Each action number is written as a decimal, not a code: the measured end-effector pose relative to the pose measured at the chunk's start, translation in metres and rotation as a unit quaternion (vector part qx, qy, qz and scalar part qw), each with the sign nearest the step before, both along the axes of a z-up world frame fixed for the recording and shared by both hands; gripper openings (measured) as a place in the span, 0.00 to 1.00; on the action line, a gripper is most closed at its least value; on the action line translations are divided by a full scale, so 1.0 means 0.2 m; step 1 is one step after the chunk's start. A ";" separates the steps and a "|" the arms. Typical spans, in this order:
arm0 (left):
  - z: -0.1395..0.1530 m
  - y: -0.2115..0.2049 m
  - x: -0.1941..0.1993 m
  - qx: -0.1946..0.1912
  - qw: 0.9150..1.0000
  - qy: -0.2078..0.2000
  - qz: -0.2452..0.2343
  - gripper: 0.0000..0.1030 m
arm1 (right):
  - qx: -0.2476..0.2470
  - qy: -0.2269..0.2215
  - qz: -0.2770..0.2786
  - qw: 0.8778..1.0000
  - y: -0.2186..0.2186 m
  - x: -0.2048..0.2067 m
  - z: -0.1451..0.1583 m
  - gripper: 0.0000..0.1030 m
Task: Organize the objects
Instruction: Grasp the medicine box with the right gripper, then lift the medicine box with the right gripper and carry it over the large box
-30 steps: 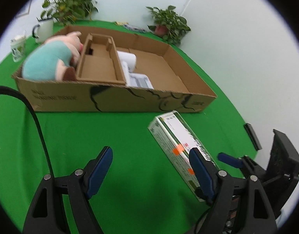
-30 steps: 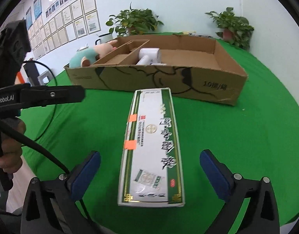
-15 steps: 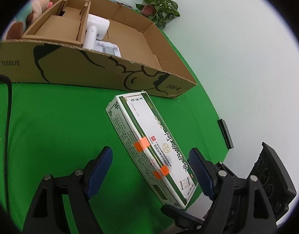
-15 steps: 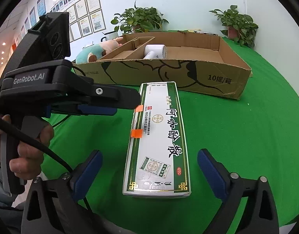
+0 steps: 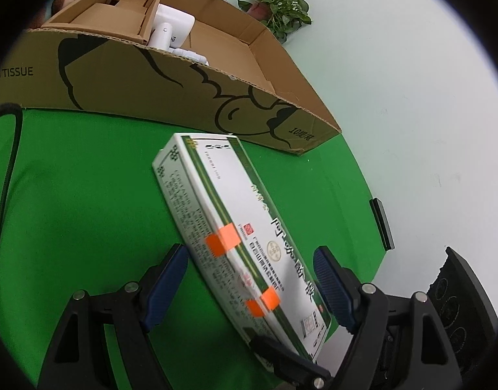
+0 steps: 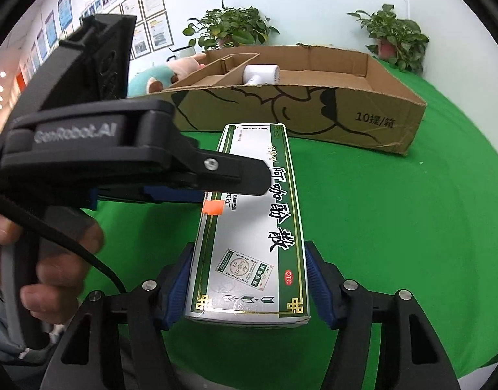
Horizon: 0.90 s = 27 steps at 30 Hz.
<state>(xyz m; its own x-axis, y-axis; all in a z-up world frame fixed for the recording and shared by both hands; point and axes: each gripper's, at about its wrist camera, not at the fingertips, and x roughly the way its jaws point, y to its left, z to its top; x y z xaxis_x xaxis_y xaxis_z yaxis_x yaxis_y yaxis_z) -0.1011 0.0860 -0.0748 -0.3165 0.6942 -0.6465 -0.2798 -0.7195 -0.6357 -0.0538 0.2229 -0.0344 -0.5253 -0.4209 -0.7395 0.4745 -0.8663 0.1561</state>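
My right gripper (image 6: 249,287): jaws have just been closing, pads now against both long sides of the medicine box (image 6: 254,227) at its near end. Box lies flat on the green table (image 6: 379,227), far end just short of the cardboard box (image 6: 314,110) w/ the cartoon print.

My left gripper (image 5: 251,287): jaws wide, straddling the same medicine box at an angle; pads not touching it, gap visible each side. My left hand (image 6: 50,260) wraps the handle.

Inside cardboard box: white appliance (image 6: 260,74) beside a cardboard insert (image 5: 119,16); plush toy (image 6: 164,76) at the left end. Potted plants (image 6: 229,29) behind, near the wall.
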 end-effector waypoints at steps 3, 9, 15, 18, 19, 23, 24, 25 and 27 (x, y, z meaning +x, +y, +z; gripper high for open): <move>0.00 0.00 0.02 -0.001 1.000 0.002 0.003 0.76 | -0.004 0.001 -0.003 1.000 -0.01 0.01 0.00 0.59; 0.00 -0.02 0.03 0.000 1.000 -0.006 0.004 0.63 | -0.023 -0.003 0.003 1.000 0.00 0.02 0.01 0.59; -0.01 -0.04 0.04 0.005 1.000 -0.017 0.007 0.59 | -0.036 -0.005 0.019 0.999 -0.04 0.05 0.02 0.58; -0.01 -0.05 0.04 0.013 1.000 -0.017 0.007 0.57 | -0.036 -0.006 0.019 0.999 -0.04 0.04 0.02 0.58; 0.00 -0.05 0.05 0.014 1.000 -0.015 0.007 0.57 | -0.034 -0.004 0.020 0.999 -0.05 0.05 0.02 0.58; 0.02 -0.05 0.06 0.021 1.000 -0.010 0.004 0.52 | -0.031 0.003 0.019 0.999 -0.06 0.05 0.03 0.58; 0.03 -0.05 0.06 0.023 1.000 -0.008 0.003 0.52 | -0.031 0.005 0.018 0.999 -0.06 0.05 0.04 0.58; 0.05 -0.05 0.06 0.025 1.000 -0.004 0.001 0.50 | -0.030 0.008 0.017 0.999 -0.06 0.05 0.04 0.57; 0.08 -0.04 0.06 0.025 1.000 0.006 -0.003 0.49 | -0.028 0.014 0.014 0.999 -0.07 0.06 0.06 0.57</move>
